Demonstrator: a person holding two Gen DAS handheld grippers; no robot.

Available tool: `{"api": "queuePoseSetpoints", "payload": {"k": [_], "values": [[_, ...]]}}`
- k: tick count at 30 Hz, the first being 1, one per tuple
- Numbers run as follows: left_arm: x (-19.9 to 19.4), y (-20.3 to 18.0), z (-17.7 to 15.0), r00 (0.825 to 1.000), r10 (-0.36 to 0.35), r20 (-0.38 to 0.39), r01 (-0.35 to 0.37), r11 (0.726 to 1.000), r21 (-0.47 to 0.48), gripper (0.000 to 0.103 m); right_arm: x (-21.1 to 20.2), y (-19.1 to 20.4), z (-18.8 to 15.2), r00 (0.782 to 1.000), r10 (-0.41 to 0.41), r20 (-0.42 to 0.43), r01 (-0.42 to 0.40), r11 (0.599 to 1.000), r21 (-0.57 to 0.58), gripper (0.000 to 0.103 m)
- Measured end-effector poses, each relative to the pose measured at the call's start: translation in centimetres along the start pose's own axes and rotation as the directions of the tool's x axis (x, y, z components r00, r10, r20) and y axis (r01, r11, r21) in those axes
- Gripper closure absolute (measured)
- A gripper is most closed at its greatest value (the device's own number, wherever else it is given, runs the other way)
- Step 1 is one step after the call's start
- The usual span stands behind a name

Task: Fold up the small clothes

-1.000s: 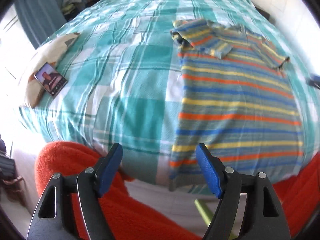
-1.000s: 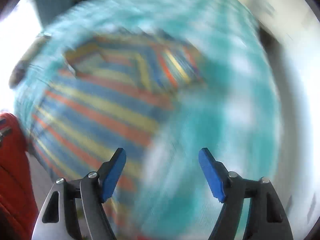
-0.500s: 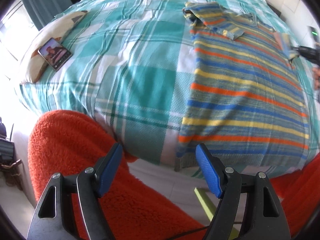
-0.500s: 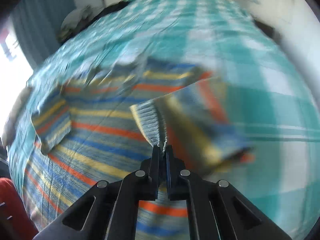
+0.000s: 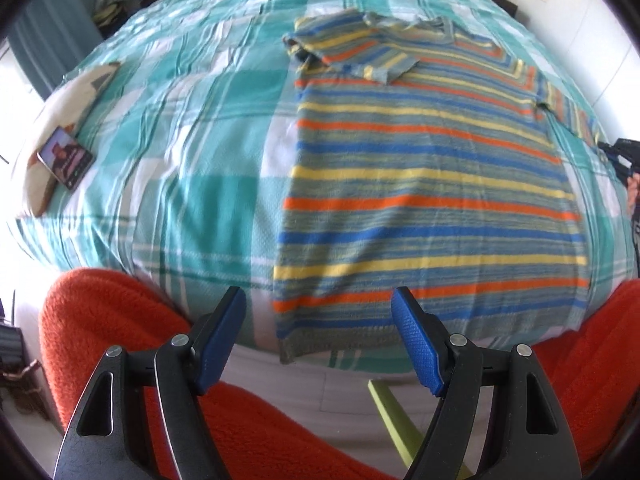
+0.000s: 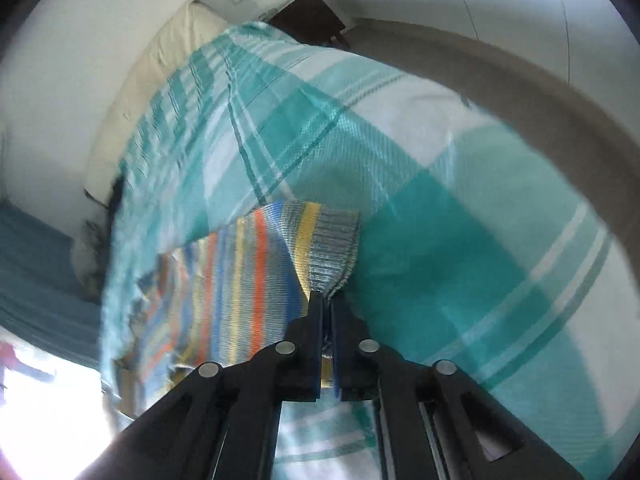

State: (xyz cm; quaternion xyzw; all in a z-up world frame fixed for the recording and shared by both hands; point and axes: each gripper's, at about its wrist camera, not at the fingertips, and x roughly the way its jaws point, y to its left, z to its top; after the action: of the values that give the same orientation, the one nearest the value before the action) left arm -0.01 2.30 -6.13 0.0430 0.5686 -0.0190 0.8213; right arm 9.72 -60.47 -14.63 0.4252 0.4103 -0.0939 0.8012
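the left gripper [image 5: 318, 328] hangs with its jaws wide and bare. well off to its left a phone [image 5: 65, 158] lies on a pale pillow [image 5: 76, 92]. ahead of its fingers and to their right the striped shirt [image 5: 432, 184] lies flat on the checked bedspread [image 5: 192, 152], hem nearest, one sleeve folded in at the far end. the right gripper [image 6: 326, 300] is pinched on the ribbed cuff of the shirt's other sleeve [image 6: 328, 240], jaws just starting to ease apart, cloth between them.
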Motion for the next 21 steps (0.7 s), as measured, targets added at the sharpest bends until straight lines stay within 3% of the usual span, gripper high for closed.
{"api": "queuePoseSetpoints", "payload": {"k": [2, 4, 6, 7, 8, 9, 10, 11, 14, 17, 21], "values": [[-0.3, 0.1, -0.1, 1.0, 0.01, 0.007, -0.01, 1.0, -0.001, 0.026, 0.6, -0.7, -0.5, 0.995, 0.093, 0.024, -0.094, 0.992, 0.079, 0.07], [-0.1, 0.5, -0.2, 1.0, 0.018, 0.0, -0.018, 1.0, -0.014, 0.026, 0.8, -1.0, -0.9, 0.986, 0.162, 0.038, -0.165, 0.981, 0.104, 0.066], [0.4, 0.9, -0.4, 1.0, 0.017, -0.019, -0.018, 0.999, -0.029, 0.026, 0.8, -0.6, -1.0, 0.989, 0.143, 0.024, -0.145, 0.987, 0.07, 0.066], [0.7, 1.0, -0.5, 0.999, 0.013, -0.031, -0.014, 0.999, -0.038, 0.026, 0.8, -0.4, -1.0, 0.992, 0.129, 0.015, -0.129, 0.99, 0.047, 0.067], [1.0, 1.0, -0.6, 0.999, 0.007, -0.041, -0.009, 0.999, -0.044, 0.026, 1.2, 0.4, -0.7, 0.993, 0.115, 0.003, -0.115, 0.993, 0.028, 0.076], [1.2, 1.0, -0.7, 0.999, 0.001, -0.049, -0.003, 0.999, -0.047, 0.026, 1.2, 0.7, -0.5, 0.998, 0.067, -0.011, -0.067, 0.998, -0.005, 0.093], [1.4, 0.8, -0.7, 0.998, -0.002, -0.057, 0.0, 0.999, -0.044, 0.026, 1.1, 1.1, -0.5, 1.0, -0.006, -0.009, 0.006, 0.999, -0.042, 0.101], [1.5, 0.7, -0.8, 0.998, -0.001, -0.057, -0.002, 0.999, -0.038, 0.026, 0.7, 1.7, -0.4, 0.996, -0.087, 0.012, 0.088, 0.993, -0.085, 0.101], [1.4, 0.3, -1.0, 0.999, 0.02, -0.046, -0.02, 1.0, -0.01, 0.026, -0.1, 1.7, 0.0, 0.979, -0.198, 0.058, 0.204, 0.972, -0.119, 0.102], [1.8, 0.2, -1.0, 0.998, 0.029, -0.054, -0.029, 1.0, -0.003, 0.026, 0.0, 0.9, -0.7, 0.965, -0.258, 0.049, 0.263, 0.949, -0.173, 0.103], [1.7, 0.0, -0.5, 0.998, 0.034, -0.047, -0.032, 0.999, 0.033, 0.026, 0.3, 0.7, -1.0, 0.961, -0.268, 0.072, 0.276, 0.946, -0.167, 0.102]]}}
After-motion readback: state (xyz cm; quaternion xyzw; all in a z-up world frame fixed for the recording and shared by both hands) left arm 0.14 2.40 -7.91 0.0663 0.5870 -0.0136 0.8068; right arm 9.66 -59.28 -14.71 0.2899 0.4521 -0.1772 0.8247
